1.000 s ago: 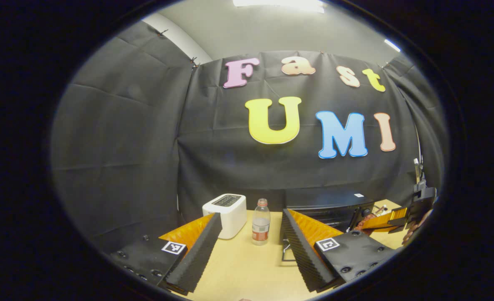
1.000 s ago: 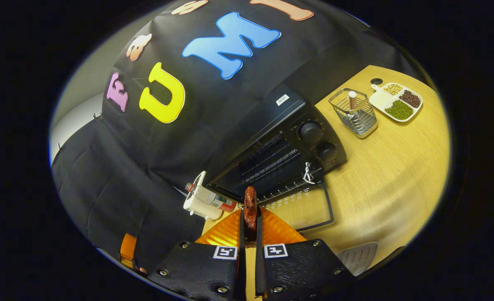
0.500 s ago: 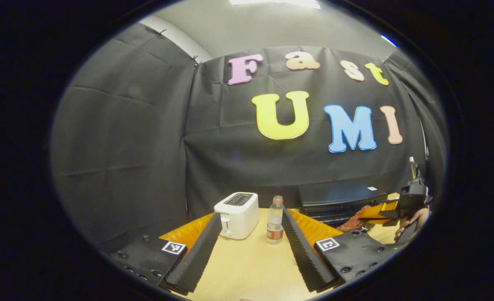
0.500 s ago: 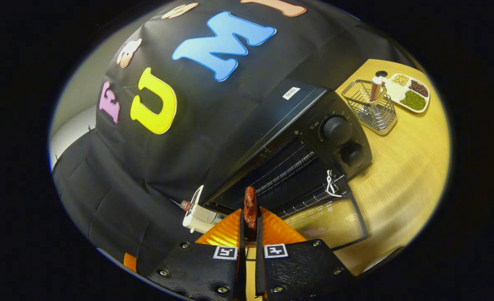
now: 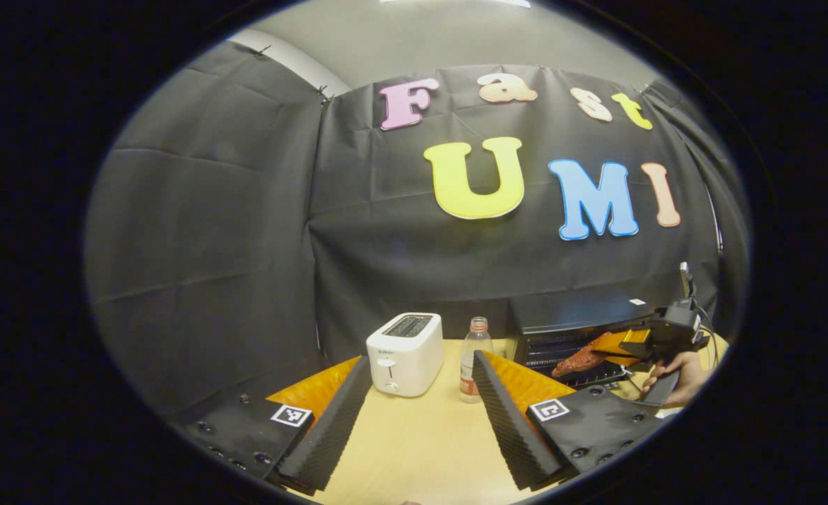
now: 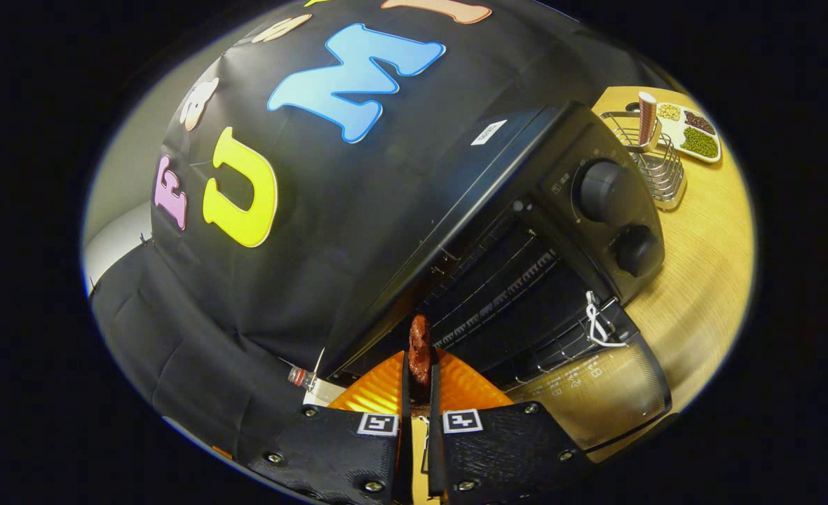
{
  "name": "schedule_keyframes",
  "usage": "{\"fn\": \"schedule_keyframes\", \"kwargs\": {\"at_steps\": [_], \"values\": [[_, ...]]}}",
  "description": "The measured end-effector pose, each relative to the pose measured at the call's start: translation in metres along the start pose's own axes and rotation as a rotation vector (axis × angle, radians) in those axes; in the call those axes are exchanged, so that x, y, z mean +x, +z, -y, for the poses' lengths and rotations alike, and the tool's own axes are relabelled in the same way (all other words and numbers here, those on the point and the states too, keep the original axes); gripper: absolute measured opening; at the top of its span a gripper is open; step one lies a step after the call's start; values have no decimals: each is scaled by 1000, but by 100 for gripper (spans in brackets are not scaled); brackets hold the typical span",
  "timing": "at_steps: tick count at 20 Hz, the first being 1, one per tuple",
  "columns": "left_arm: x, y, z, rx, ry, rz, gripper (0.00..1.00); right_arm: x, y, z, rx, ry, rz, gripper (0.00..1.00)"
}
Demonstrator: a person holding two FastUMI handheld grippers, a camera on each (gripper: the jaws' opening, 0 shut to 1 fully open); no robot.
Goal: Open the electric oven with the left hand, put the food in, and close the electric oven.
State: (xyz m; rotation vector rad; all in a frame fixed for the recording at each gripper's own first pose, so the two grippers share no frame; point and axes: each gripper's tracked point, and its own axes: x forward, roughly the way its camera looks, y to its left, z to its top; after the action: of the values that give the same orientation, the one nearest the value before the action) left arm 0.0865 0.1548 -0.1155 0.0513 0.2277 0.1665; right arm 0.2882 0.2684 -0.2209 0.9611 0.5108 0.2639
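Spanning the lower part of both views is a pale wood-grain table [image 5: 421,442], backed by black cloth walls [image 5: 210,231] pinned at the seams, with a grey ceiling seen at 12 o'clock in the left gripper view. In that view the left gripper [image 5: 421,421] is held low over the bare tabletop, its jaws set wide apart with nothing between them. Just beyond it stand a white toaster [image 5: 405,344] and a clear bottle [image 5: 475,358] with a red label, side by side near the wall. At 3 o'clock the black electric oven [image 5: 575,330] is seen against the wall, with the other gripper held by a hand [image 5: 680,368] in front of it. In the right gripper view the right gripper [image 6: 419,379] is seen with its jaws clamped together on a reddish-brown piece of food [image 6: 419,347], which is poised at the oven's mouth. The oven door [image 6: 596,393] is lowered flat, the wire racks [image 6: 505,287] are exposed, and two knobs [image 6: 603,193] are set on the front panel. At 1 o'clock a wire basket [image 6: 655,165] and a divided tray of beans [image 6: 694,133] are placed on the table, just beside each other.
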Motion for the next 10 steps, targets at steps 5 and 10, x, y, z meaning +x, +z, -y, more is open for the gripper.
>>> {"fn": "schedule_keyframes", "kwargs": {"at_steps": [5, 10], "values": [[9, -9, 3, 13, -3, -27, 100, 19, 5, 13, -10, -25, 27, 9], [10, -12, 9, 9, -18, -41, 97, 23, 8, 19, -31, -52, 50, 9]]}}
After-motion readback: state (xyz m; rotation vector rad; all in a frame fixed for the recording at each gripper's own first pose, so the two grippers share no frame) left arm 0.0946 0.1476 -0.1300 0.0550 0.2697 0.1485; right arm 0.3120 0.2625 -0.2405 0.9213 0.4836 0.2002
